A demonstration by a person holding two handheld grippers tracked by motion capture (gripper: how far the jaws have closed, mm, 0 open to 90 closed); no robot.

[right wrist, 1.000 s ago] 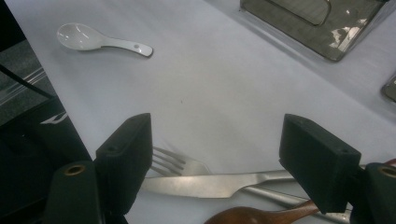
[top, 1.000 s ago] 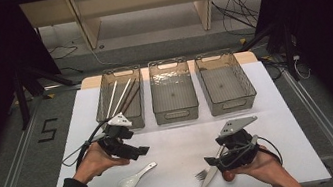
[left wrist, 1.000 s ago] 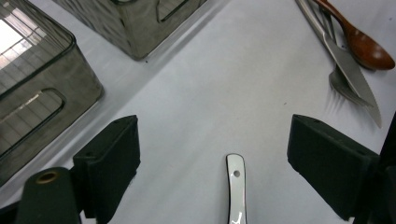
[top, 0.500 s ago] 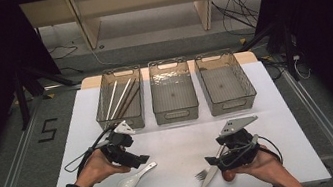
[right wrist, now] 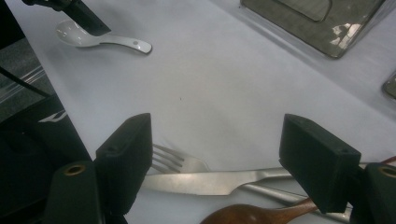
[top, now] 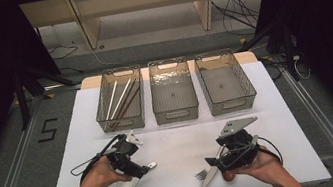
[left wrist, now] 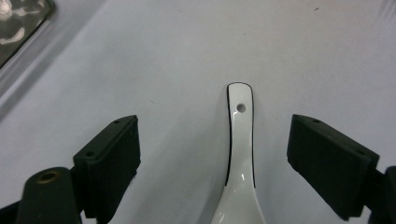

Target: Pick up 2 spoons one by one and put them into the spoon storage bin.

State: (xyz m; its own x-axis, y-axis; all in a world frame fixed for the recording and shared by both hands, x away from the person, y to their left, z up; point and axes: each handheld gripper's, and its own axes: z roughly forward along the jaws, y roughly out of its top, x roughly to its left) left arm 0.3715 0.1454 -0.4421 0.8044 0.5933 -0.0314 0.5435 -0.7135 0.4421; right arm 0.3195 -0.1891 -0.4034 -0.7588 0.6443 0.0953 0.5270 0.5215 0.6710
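A white ceramic spoon (left wrist: 240, 144) lies on the white table, and its handle runs between the wide-apart jaws of my open left gripper (left wrist: 215, 140) without touching either. In the high view that gripper (top: 140, 168) hovers low over the spoon (top: 149, 166) near the front left. My right gripper (right wrist: 217, 140) is open too, just above a metal knife (right wrist: 210, 183), a fork (right wrist: 170, 161) and a brown wooden spoon (right wrist: 252, 215). From above, it (top: 214, 161) sits at the front right over the knife (top: 209, 178).
Three grey see-through bins stand in a row at the back: the left one (top: 101, 111) holds chopsticks (top: 122, 96); the middle (top: 176, 114) and right (top: 230, 107) hold nothing visible. The table's front edge lies close behind both hands.
My left gripper has come down and toward the front edge, so its open jaws now straddle the white spoon's handle. The right gripper has stayed put.
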